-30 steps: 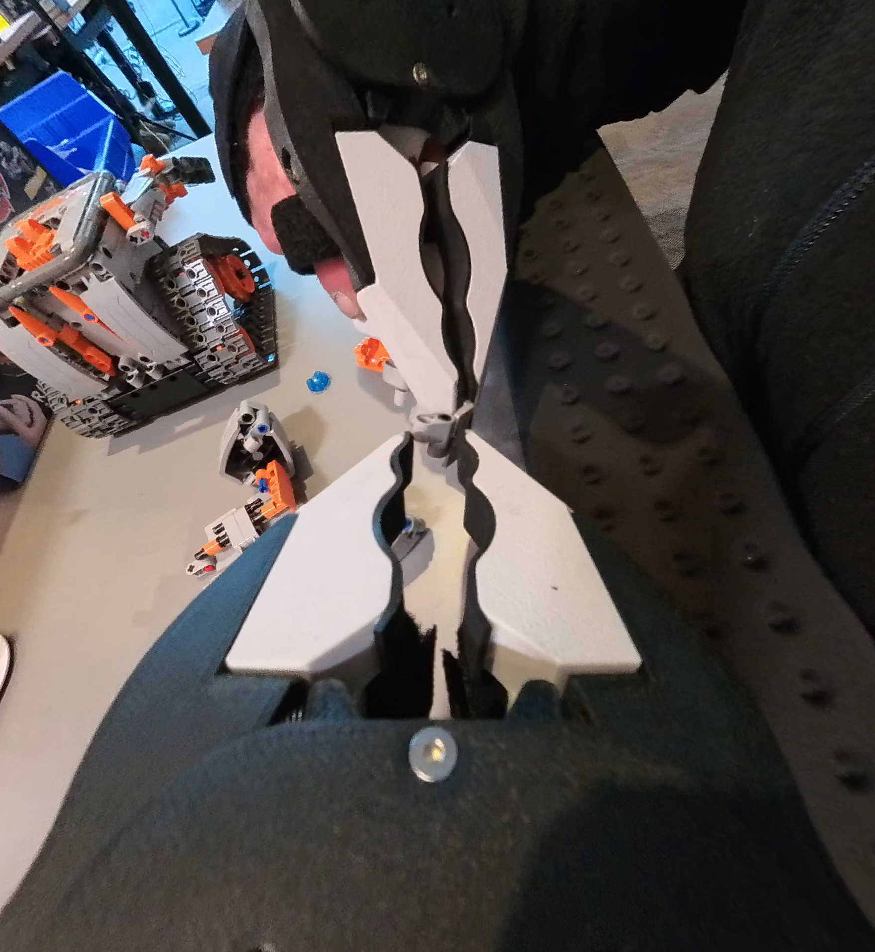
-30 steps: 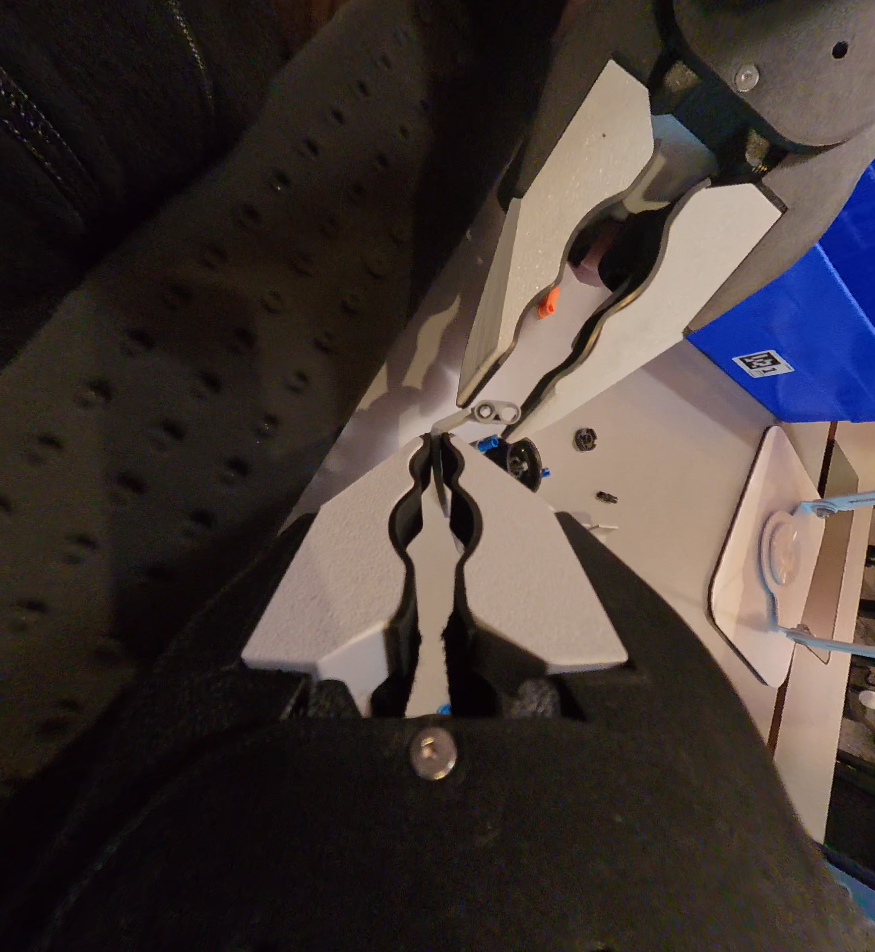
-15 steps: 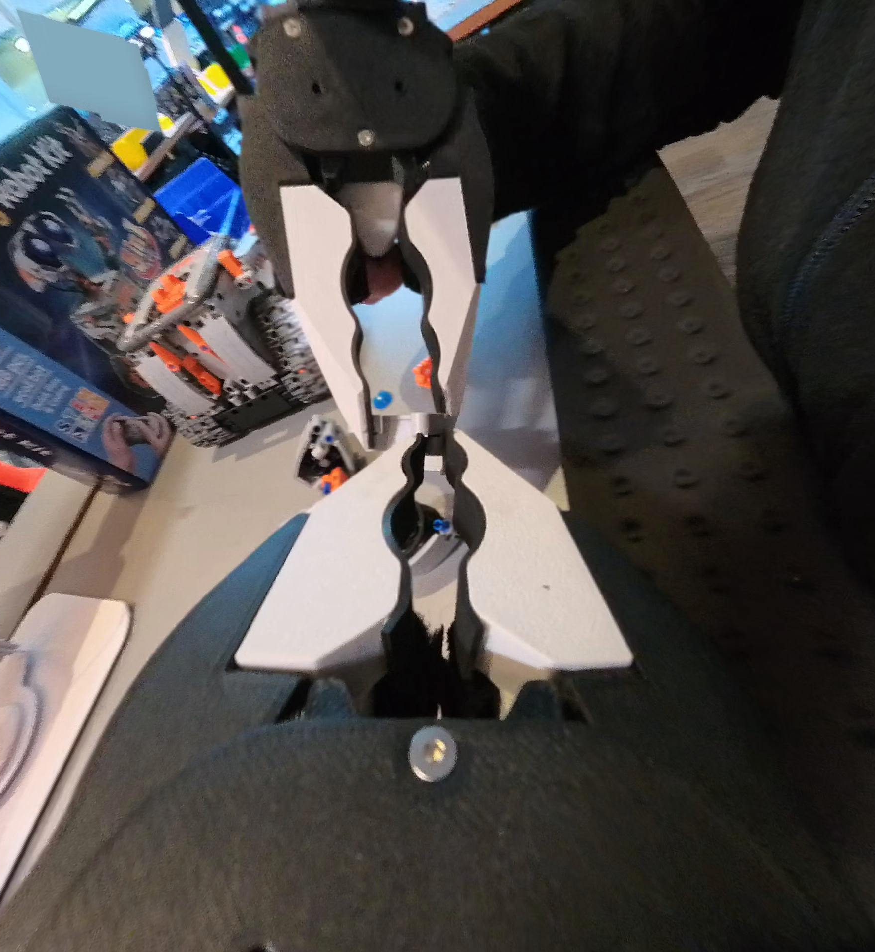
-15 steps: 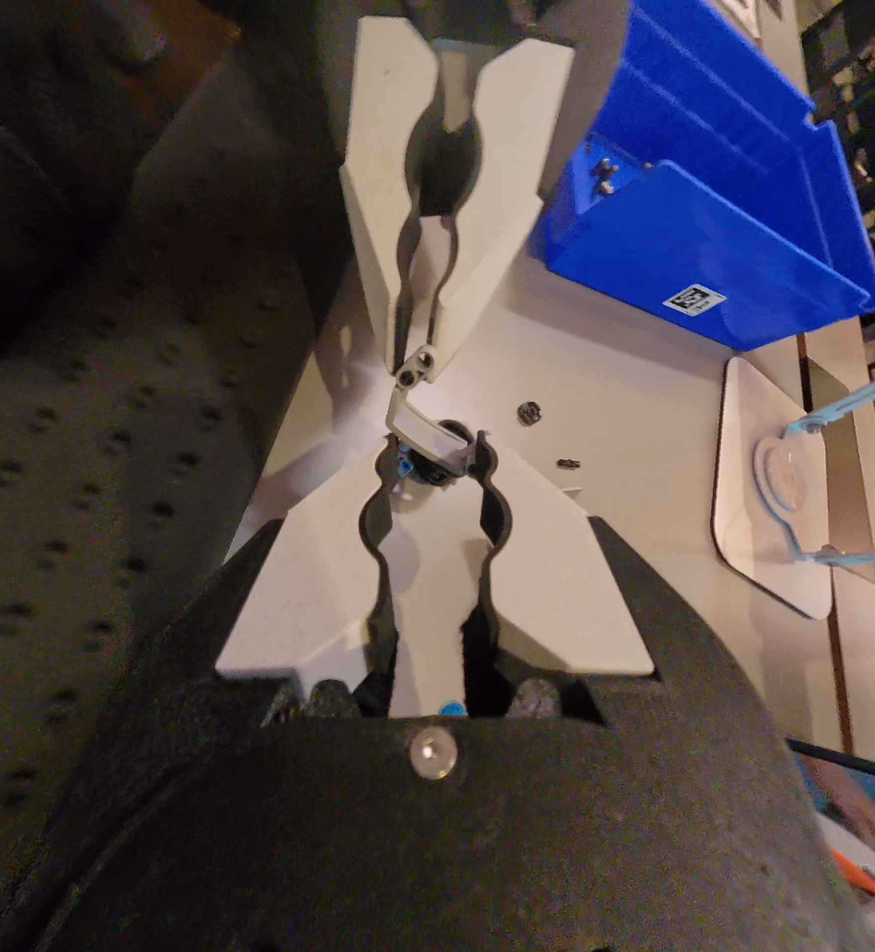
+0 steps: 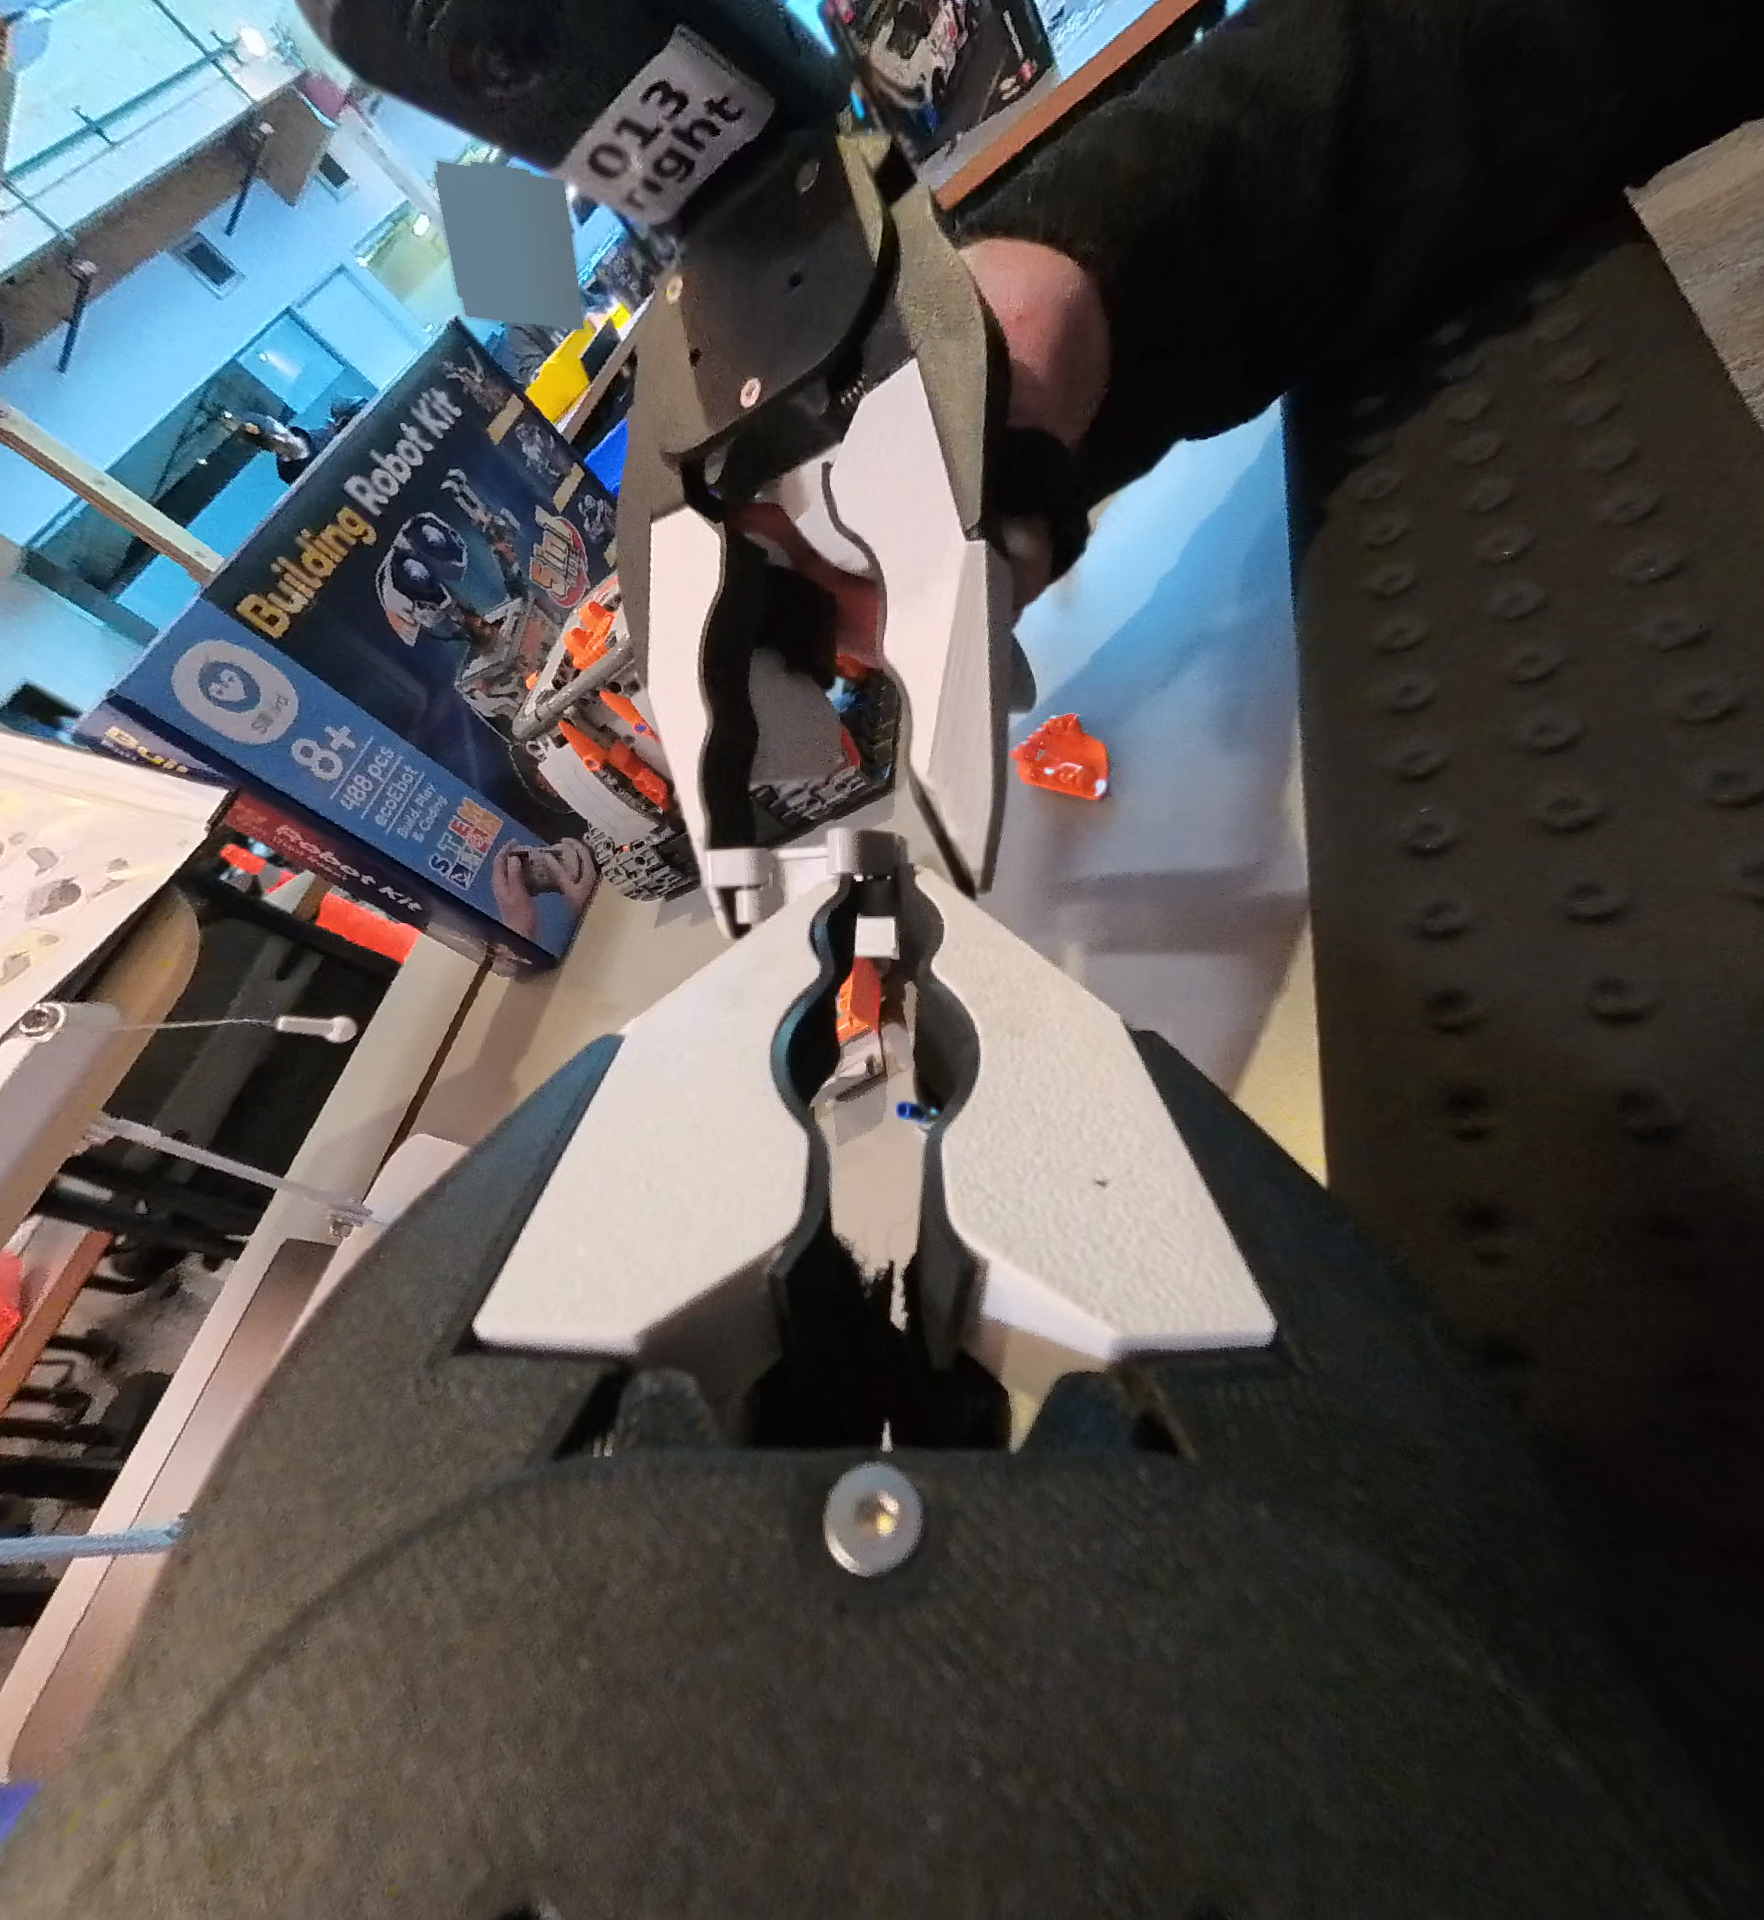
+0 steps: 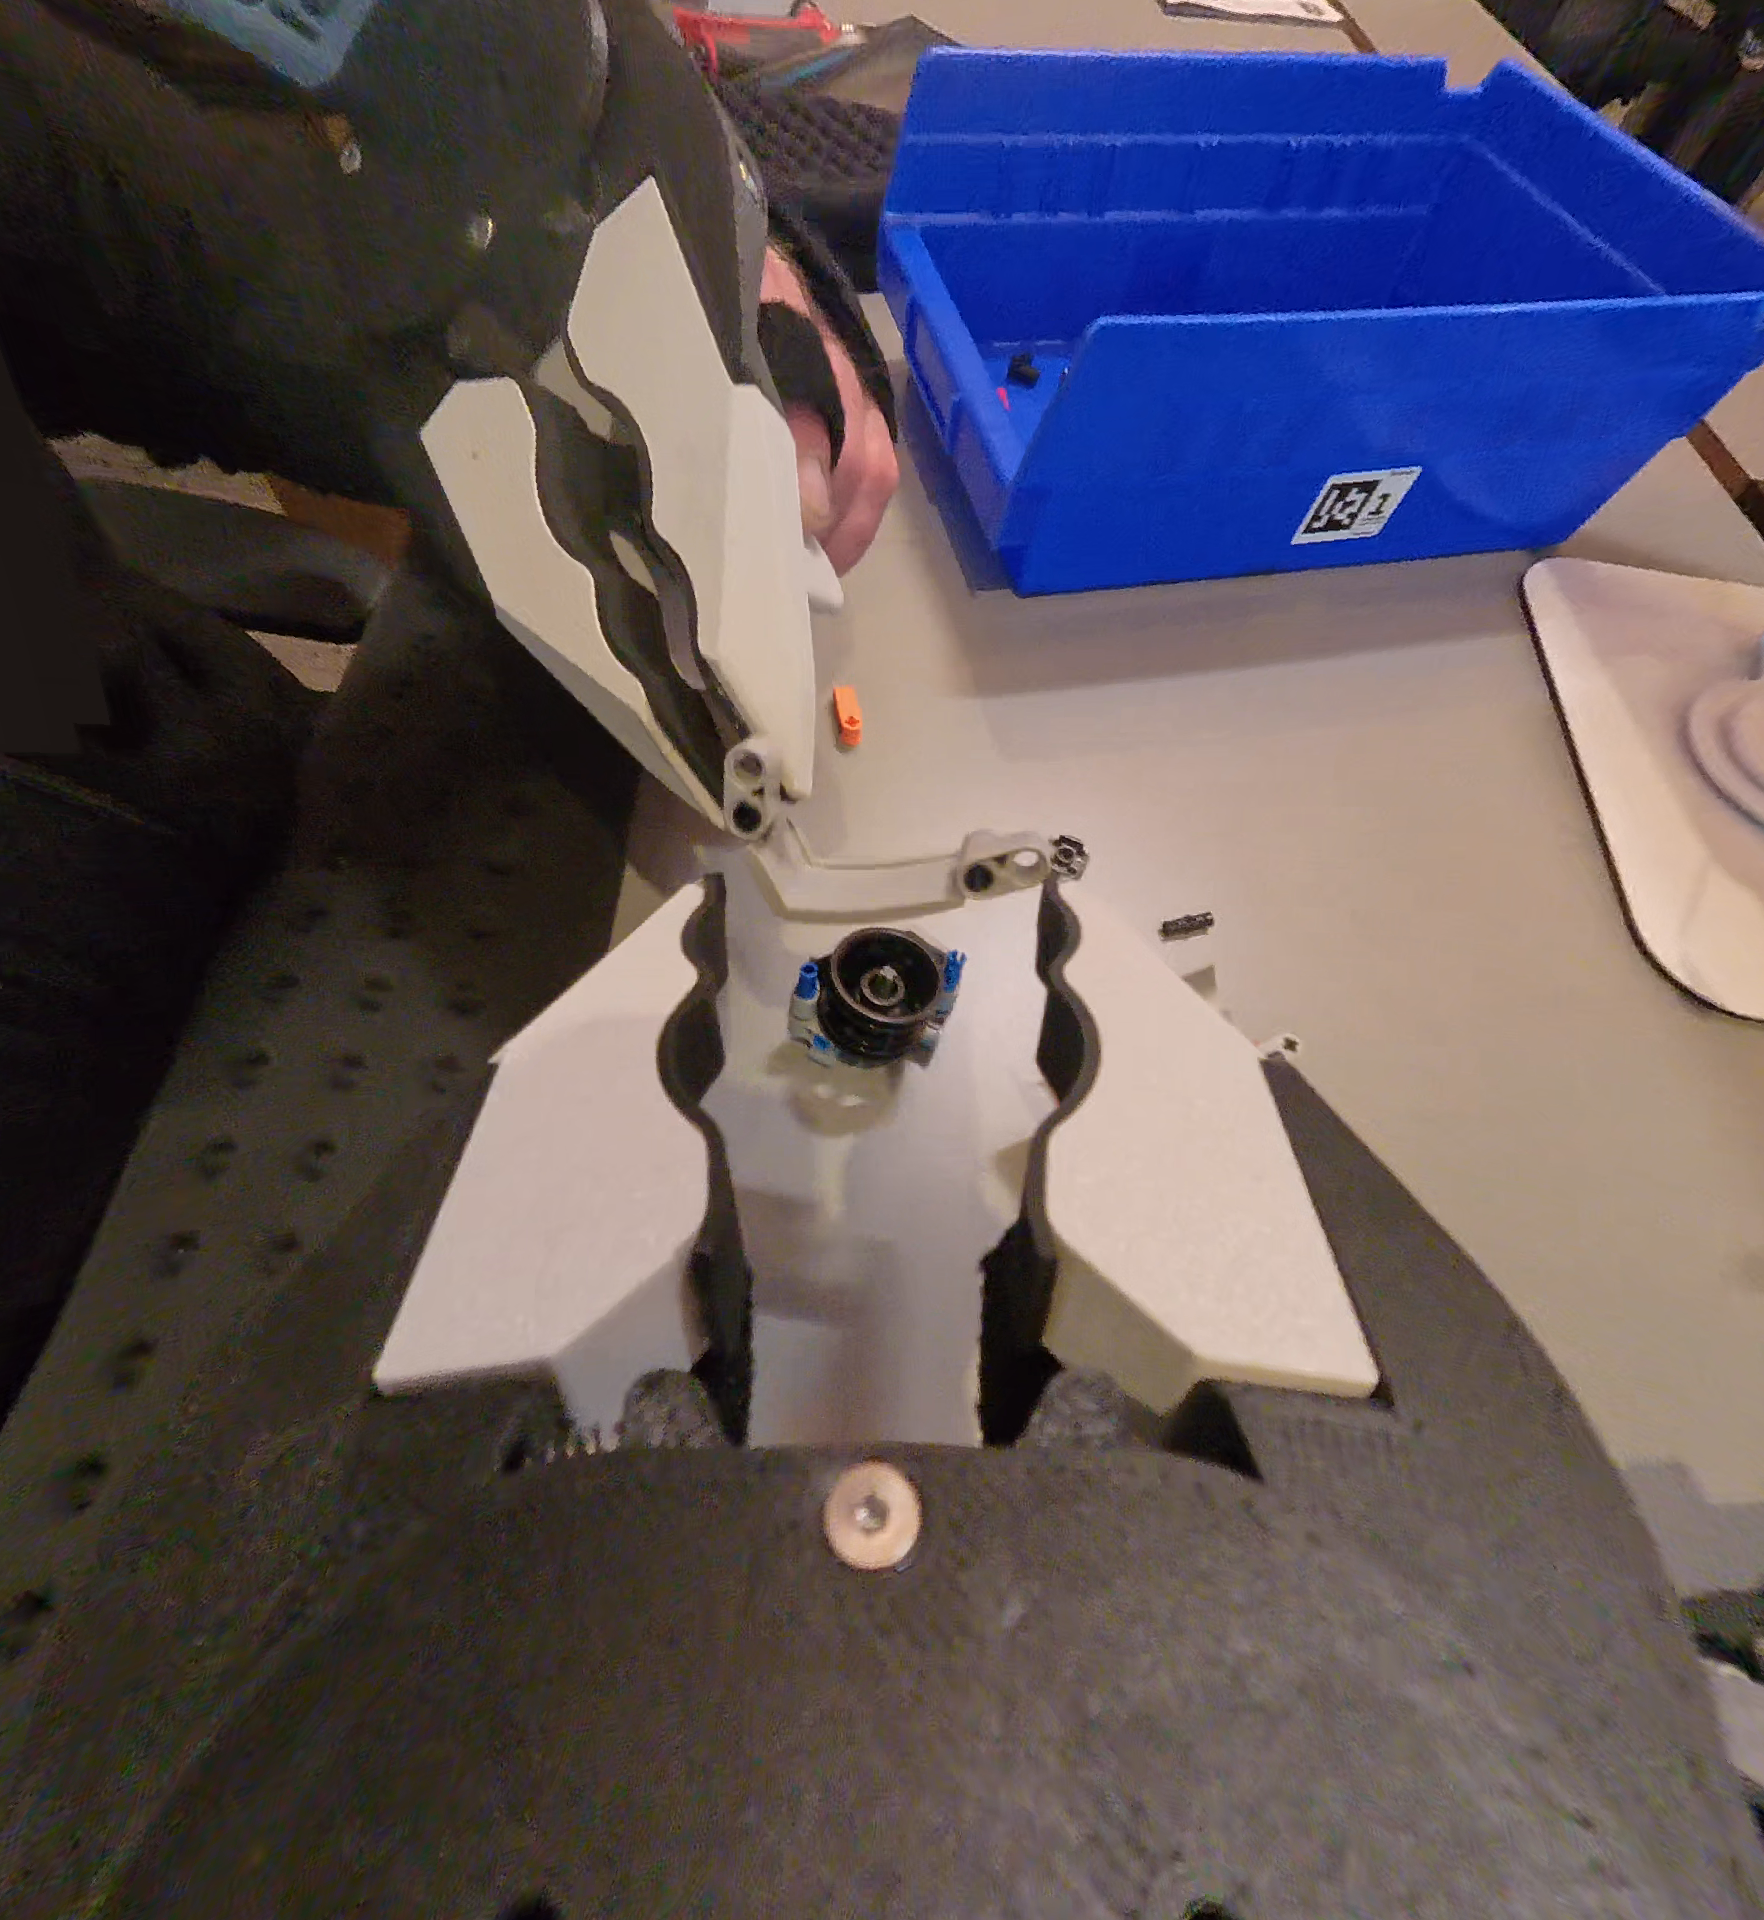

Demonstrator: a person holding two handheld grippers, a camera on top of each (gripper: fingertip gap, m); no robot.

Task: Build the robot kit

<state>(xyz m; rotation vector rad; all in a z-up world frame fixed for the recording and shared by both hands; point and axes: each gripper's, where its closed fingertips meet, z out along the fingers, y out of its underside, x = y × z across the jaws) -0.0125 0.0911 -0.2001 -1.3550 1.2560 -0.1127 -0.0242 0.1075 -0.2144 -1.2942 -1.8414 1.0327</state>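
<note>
A light grey curved beam (image 6: pixel 888 894) hangs above the table, held by one end. My left gripper (image 5: pixel 873 894) is shut on that end; in the right wrist view it comes in from the upper left (image 6: pixel 753 800). My right gripper (image 6: pixel 878 904) is open wide, its fingertips on either side of the beam's free end, which lies near the right fingertip. In the left wrist view the right gripper (image 5: pixel 847 862) faces mine, jaws apart. A black hub with blue pins (image 6: pixel 878 997) lies on the table below the beam.
A blue bin (image 6: pixel 1325 312) stands at the back right, with a white base plate (image 6: pixel 1688 831) beside it. A small orange piece (image 6: pixel 847 717) and a black pin (image 6: pixel 1187 923) lie loose. A kit box (image 5: pixel 369 644), a tracked model (image 5: pixel 608 738) and an orange part (image 5: pixel 1060 753) are on the left. The grippers are tip to tip, or close to it.
My right gripper went from shut to wide open and no longer grips the beam. My left gripper closed and keeps hold of the beam. Both views have swung round.
</note>
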